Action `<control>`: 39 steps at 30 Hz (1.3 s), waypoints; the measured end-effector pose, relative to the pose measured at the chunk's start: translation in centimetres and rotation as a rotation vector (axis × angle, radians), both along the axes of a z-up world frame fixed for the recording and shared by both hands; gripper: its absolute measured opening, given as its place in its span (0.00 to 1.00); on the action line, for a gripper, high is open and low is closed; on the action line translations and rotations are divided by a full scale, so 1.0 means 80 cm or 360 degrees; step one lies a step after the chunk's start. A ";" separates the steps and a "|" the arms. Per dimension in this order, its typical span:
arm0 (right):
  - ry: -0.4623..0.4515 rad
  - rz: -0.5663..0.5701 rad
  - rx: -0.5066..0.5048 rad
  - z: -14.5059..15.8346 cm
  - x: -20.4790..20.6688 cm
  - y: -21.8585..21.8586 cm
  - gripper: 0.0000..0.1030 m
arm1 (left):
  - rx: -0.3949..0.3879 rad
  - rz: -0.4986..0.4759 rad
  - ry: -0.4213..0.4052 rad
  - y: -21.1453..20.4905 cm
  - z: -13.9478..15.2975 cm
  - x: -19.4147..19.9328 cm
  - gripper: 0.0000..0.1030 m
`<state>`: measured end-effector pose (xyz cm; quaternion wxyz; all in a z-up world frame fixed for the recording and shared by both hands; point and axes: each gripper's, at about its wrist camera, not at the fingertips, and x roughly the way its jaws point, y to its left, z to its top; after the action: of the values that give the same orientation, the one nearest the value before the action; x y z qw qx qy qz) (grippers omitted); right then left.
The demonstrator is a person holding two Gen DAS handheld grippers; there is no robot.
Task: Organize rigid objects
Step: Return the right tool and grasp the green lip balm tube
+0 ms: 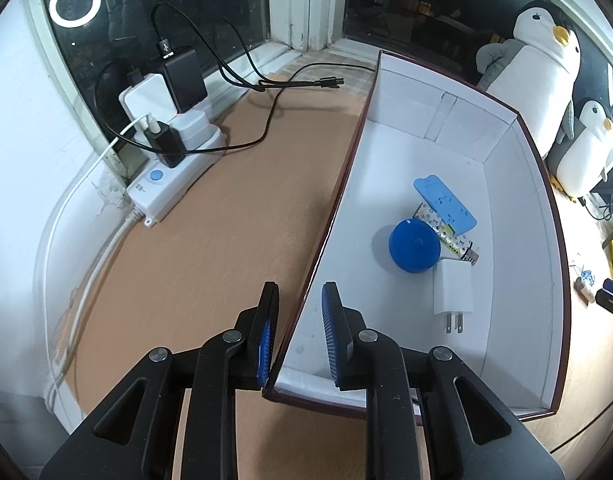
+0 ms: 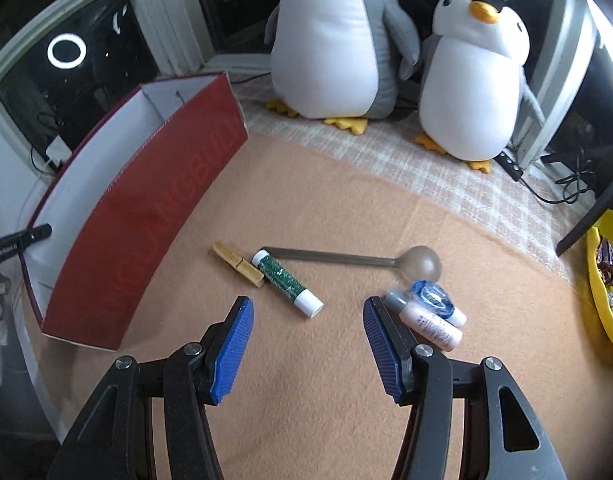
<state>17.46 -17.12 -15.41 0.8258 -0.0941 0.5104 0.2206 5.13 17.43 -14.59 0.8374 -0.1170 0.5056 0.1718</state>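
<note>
Cardboard box [image 1: 518,216] wall between parted left gripper [image 1: 298,332] pads, perhaps untouched; right gripper [image 2: 308,344] agape.

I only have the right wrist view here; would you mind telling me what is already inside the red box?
Observer: In the box lie a blue round case, a light blue flat case and a white plug adapter.
Operator: Thank you. And where is the left gripper?
Observer: The left gripper straddles the box's near wall, one finger inside, one outside.
Operator: Is it clamped on that wall?
Observer: No, there are gaps on both sides of the wall.
</note>
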 end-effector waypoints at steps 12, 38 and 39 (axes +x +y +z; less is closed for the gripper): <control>0.0105 0.0154 -0.0149 -0.045 0.020 0.025 0.27 | -0.0012 0.0023 0.0018 -0.001 0.002 -0.006 0.23; 0.0190 0.0283 -0.0260 -0.080 0.052 0.075 0.13 | -0.0057 0.0023 0.0015 -0.002 -0.001 -0.001 0.31; 0.0193 0.0269 -0.0249 -0.080 0.051 0.073 0.13 | -0.0056 0.0021 0.0014 -0.001 -0.001 0.000 0.31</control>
<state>21.53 -11.29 -21.78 0.7621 -0.1873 0.5652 0.2542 5.11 17.32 -14.67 0.8318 -0.1342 0.5114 0.1690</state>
